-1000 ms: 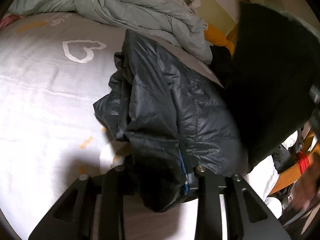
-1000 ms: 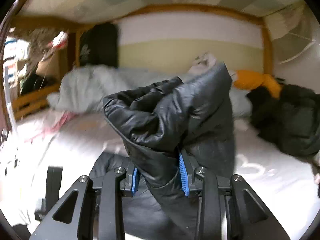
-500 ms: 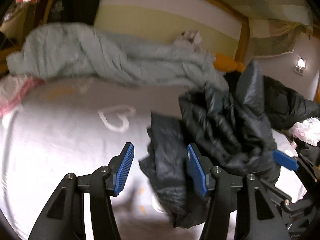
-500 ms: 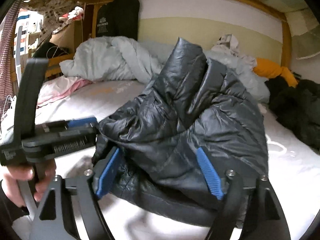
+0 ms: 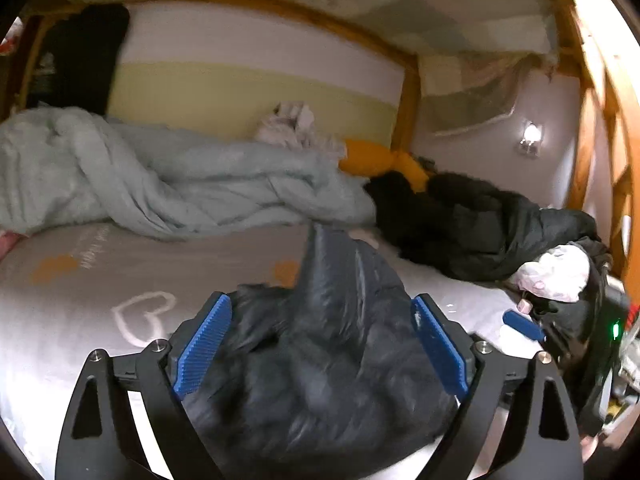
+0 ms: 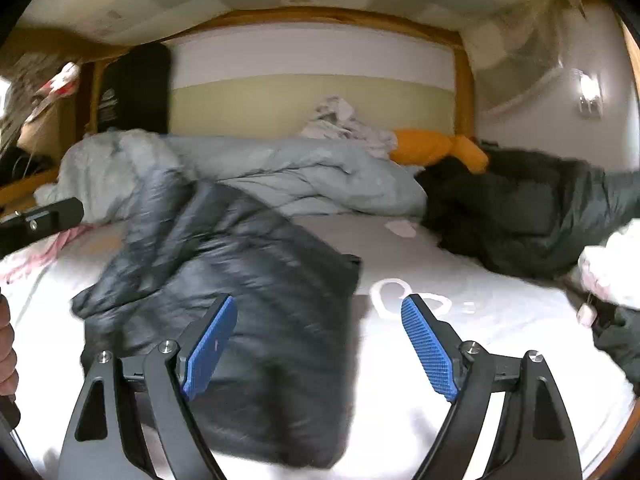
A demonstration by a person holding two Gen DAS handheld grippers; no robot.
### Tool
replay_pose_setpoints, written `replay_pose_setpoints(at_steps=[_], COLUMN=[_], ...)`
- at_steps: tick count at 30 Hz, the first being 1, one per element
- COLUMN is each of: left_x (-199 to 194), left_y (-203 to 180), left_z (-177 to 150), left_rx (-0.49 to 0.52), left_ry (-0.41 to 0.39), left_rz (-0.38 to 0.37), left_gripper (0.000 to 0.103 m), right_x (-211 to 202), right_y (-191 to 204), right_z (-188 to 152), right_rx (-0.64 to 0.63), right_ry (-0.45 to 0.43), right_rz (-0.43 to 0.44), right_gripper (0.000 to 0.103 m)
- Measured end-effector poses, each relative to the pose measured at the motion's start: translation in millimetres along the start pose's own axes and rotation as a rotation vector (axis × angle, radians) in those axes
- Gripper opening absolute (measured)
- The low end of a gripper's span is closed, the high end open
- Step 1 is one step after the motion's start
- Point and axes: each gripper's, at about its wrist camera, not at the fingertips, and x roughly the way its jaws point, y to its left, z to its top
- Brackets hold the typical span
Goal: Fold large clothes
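Soft, slippery jacket (image 5: 320, 360) lies released at lower centre between just-spread left gripper (image 5: 320, 344) and right gripper (image 6: 320, 348); hem is judged the best hold.

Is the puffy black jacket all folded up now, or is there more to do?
Mostly done, it looks like: the black puffy jacket lies bundled on the white bed sheet. Nothing is held now; the left gripper and right gripper have just been opening and are clear of it. One corner sticks up, so it may need tidying. A dark coat near the wall is crumpled, probably next.
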Motion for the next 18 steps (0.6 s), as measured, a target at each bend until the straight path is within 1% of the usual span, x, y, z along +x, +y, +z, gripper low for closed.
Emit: replay_pose_setpoints(at_steps=[1, 3, 4, 5, 7, 8, 9, 10, 12, 15, 16, 17, 18], left_x=[12.5, 35.5, 46.4, 55.7, 68.8, 72.1, 71.4, 64.4, 47.2, 27.1, 22.7, 19.8, 19.0], left_y=[-1.8, -5.1, -4.4, -2.7, 1.8, 3.8, 3.3, 3.7, 4.7, 15.6, 20.0, 21.9, 25.0], left_z=[5.9, 12.4, 14.1, 12.9, 7.5, 2.9, -2.5, -8.7, -17.2, -31.8, -37.4, -41.2, -45.7], left_rx=[-0.005, -0.007, -0.016, -0.03, -0.04, -0.038, -0.032, -0.017, 0.006, -0.03, -0.029, -0.021, -0.009], left_ry=[0.015, 0.069, 0.097, 0.121, 0.173, 0.21, 0.23, 0.214, 0.183, 0.182, 0.182, 0.178, 0.174], left_rz=[0.012, 0.06, 0.066, 0.069, 0.088, 0.069, 0.07, 0.106, 0.144, 0.163, 0.19, 0.221, 0.256], left_gripper=[0.09, 0.089, 0.087, 0.079, 0.04, 0.009, 0.009, 0.008, 0.008, 0.01, 0.011, 0.018, 0.028], right_x=[6.0, 16.1, 20.4, 24.6, 29.9, 34.3, 39.2, 43.6, 49.5, 57.9, 61.2, 63.4, 65.7], right_y=[-3.3, -9.2, -11.5, -13.4, -19.3, -20.2, -22.2, -24.0, -26.9, -27.9, -25.8, -23.7, -20.0], right_z=[-0.3, -2.4, -4.2, -5.2, -11.1, -13.2, -15.4, -17.0, -19.9, -21.4, -21.9, -21.9, -23.0], right_rx=[-0.002, -0.008, -0.008, -0.005, 0.014, 0.021, 0.03, 0.039, 0.058, 0.089, 0.089, 0.084, 0.075], right_ry=[0.011, 0.024, 0.029, 0.031, 0.039, 0.047, 0.06, 0.071, 0.089, 0.113, 0.128, 0.136, 0.146], right_rz=[-0.006, -0.008, -0.005, -0.001, 0.013, 0.022, 0.032, 0.04, 0.066, 0.134, 0.165, 0.177, 0.185], right_gripper=[0.086, 0.086, 0.086, 0.086, 0.086, 0.086, 0.086, 0.086, 0.086, 0.086, 0.086, 0.086, 0.086])
